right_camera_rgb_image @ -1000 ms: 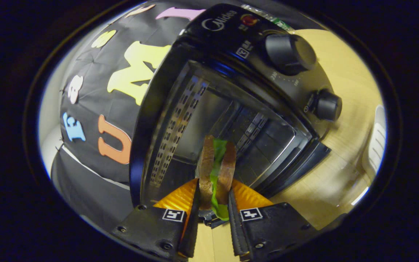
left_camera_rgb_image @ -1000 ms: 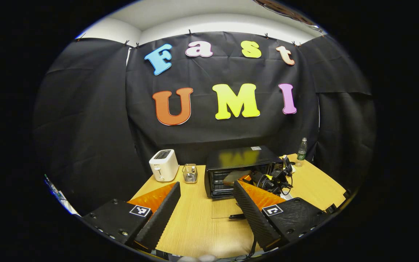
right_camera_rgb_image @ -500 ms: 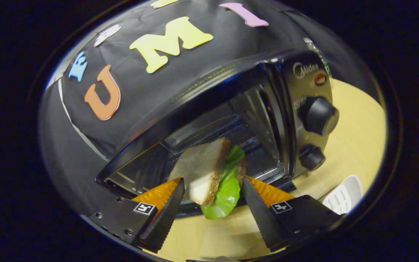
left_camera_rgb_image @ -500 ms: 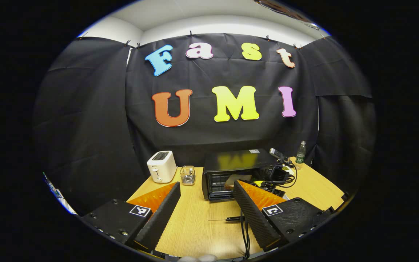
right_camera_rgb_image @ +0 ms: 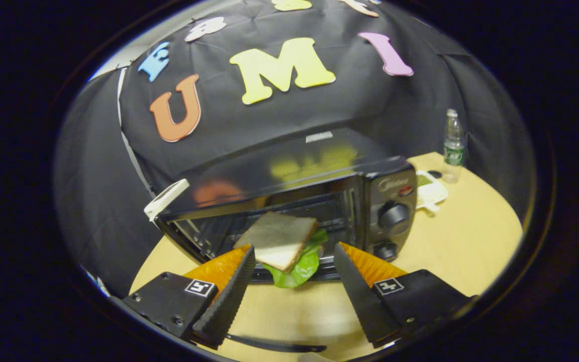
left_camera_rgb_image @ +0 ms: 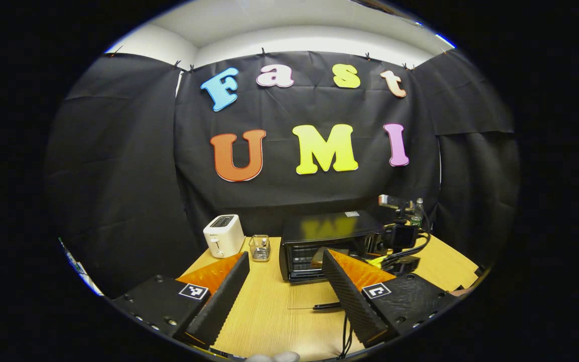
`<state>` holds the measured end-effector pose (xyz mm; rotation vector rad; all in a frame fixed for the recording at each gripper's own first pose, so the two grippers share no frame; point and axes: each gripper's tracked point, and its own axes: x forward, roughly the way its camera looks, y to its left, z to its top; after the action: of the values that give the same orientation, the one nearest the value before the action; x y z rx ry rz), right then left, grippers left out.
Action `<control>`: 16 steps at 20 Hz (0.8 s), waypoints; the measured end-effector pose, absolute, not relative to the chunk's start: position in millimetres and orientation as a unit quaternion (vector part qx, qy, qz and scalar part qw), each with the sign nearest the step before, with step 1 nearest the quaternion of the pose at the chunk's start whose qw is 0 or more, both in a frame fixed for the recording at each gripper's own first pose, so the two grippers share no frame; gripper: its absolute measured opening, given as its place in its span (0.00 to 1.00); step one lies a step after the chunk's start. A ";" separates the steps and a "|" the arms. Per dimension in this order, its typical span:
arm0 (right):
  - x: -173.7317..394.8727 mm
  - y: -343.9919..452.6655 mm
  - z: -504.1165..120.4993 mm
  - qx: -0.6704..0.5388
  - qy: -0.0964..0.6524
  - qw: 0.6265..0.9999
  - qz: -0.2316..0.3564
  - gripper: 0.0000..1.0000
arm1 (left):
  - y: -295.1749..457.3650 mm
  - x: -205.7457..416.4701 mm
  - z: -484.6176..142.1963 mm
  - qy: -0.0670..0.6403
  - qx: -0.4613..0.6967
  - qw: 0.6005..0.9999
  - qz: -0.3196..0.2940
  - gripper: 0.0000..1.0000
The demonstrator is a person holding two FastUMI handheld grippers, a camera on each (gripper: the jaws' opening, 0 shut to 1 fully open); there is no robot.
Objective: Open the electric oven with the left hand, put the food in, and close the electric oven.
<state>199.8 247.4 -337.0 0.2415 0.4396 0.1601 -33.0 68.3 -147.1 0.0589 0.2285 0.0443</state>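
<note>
- The oven (right_camera_rgb_image: 289, 201) stands on the table (right_camera_rgb_image: 450, 241), its door down.
- A sandwich (right_camera_rgb_image: 282, 244) lies at the oven's mouth, on the front of the rack.
- The right gripper (right_camera_rgb_image: 292, 281) is in front of the oven, fingers wide, holding nothing.
- The left gripper (left_camera_rgb_image: 284, 296) sits farther back from the oven (left_camera_rgb_image: 327, 241), fingers wide, empty.
- A toaster (left_camera_rgb_image: 223, 235) stands left of the oven.

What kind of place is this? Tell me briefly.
Probably a mock kitchen set up in a booth: a wooden table holds an oven and a toaster, with black cloth hung as walls.
</note>
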 end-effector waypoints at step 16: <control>74.2 50.1 -145.4 0.028 0.065 0.997 0.030 0.99 | 8.1 -28.5 -300.1 0.215 0.018 0.976 0.002 0.95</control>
<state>74.2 50.1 -145.4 0.0568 0.1306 0.0598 -28.5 8.1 -300.1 0.0367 0.4330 0.0031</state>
